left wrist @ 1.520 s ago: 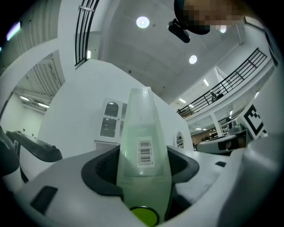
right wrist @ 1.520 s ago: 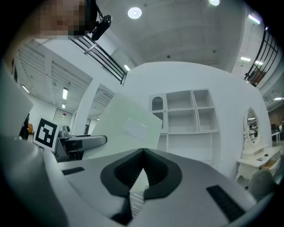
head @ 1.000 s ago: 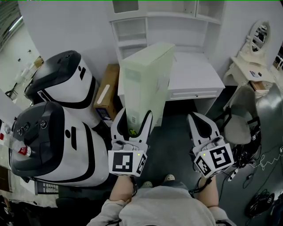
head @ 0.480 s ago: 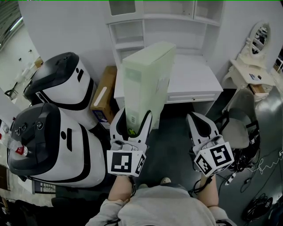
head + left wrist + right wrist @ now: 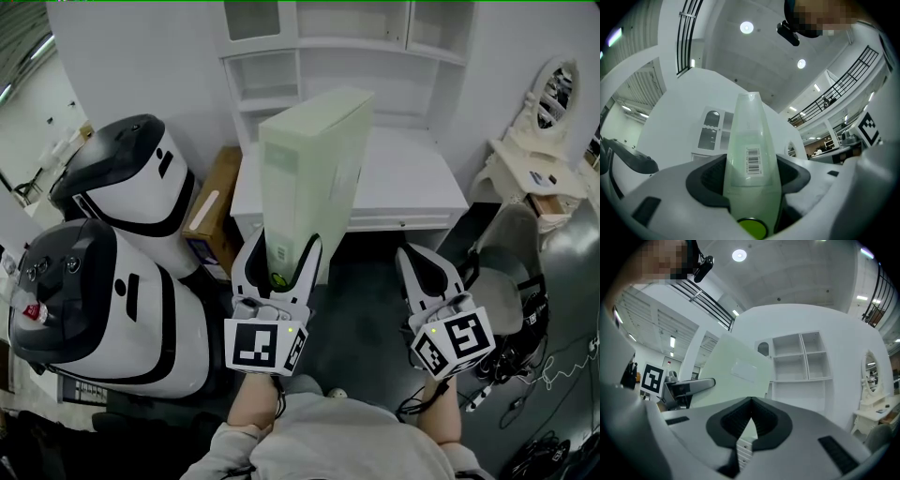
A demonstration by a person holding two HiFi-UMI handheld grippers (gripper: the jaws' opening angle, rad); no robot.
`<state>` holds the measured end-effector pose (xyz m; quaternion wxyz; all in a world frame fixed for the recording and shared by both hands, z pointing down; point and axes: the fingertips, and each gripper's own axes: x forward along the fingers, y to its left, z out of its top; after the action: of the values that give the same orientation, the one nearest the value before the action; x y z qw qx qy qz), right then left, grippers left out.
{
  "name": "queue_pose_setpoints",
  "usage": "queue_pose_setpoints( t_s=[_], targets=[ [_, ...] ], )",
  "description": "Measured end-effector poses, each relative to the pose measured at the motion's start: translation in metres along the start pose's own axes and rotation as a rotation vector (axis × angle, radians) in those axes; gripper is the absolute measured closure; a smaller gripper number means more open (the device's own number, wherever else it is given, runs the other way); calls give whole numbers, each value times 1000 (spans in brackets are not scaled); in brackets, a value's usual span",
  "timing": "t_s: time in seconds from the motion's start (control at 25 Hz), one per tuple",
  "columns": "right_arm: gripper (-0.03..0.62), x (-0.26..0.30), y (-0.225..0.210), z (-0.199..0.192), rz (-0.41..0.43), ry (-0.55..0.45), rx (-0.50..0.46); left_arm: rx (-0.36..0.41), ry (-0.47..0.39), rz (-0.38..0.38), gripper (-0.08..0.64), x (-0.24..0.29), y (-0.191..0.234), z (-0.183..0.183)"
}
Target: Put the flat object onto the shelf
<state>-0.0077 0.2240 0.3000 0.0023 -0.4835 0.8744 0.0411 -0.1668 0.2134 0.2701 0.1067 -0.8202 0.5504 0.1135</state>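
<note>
The left gripper (image 5: 279, 246) clamps the bottom edge of a pale green translucent flat plastic case (image 5: 314, 159), its jaws set wide on either face. The case is held upright in the air before the left end of a white desk (image 5: 403, 178). The right gripper (image 5: 412, 258) hangs just beside it, jaws pressed together on nothing. A white shelf unit (image 5: 272, 80) rises from the desk's back against a white wall. Two rounded white-and-black machines (image 5: 112, 281) stand left, with a brown cardboard box (image 5: 211, 202) beside the desk. The dark grey floor (image 5: 366, 309) lies below. The case is tall and narrow, with a white barcode label (image 5: 753, 161) on its thin edge.
</note>
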Motion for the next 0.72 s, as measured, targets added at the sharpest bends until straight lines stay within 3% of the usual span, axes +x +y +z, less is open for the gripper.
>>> queue_pose_setpoints(
  t_s=[0.36, 0.72],
  targets=[
    [583, 15, -39, -16, 0, 9, 43, 21, 8, 8, 268, 33, -5, -12],
    [583, 75, -80, -17, -27, 4, 31, 2, -5, -11, 268, 101, 23, -33]
  ],
)
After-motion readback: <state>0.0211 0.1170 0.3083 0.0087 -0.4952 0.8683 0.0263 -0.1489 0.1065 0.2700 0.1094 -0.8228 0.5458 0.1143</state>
